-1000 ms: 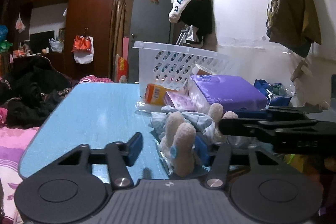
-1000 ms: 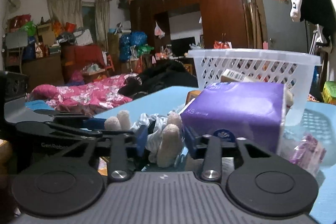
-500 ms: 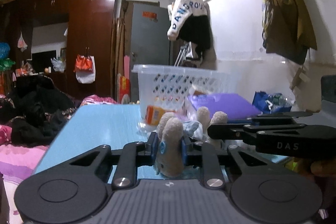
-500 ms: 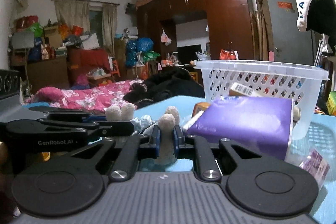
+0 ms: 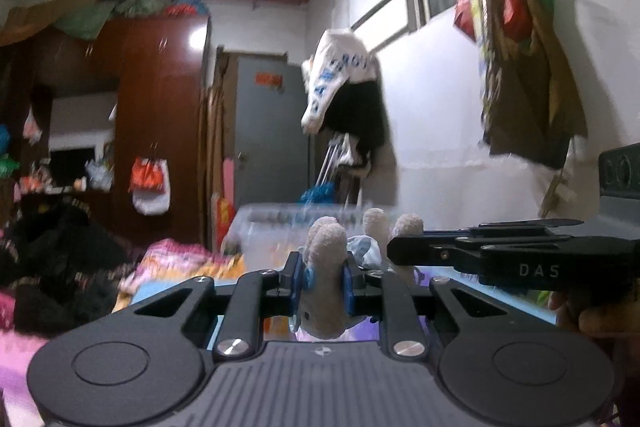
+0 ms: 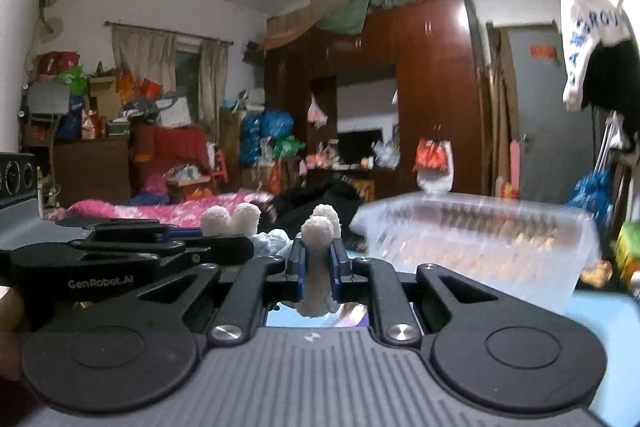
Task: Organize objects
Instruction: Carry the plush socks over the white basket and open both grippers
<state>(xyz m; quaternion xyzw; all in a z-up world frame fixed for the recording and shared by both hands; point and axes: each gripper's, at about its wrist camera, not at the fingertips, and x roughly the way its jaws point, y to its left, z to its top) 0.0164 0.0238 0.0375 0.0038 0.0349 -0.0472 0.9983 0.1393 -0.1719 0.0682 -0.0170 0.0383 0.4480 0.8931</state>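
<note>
plush toy [image 5: 325,267] pinched by l gripper [image 5: 324,279] & r gripper [image 6: 318,267] jaws, one limb each; basket [image 6: 480,247] rim just beyond.

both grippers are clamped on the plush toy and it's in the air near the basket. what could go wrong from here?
1. The left gripper and right gripper each pinch only a limb of the plush toy; if the hands drift apart, a limb could slip free or a seam strain.
2. The white basket sits close ahead, and the toy's hanging body could catch its rim.
</note>
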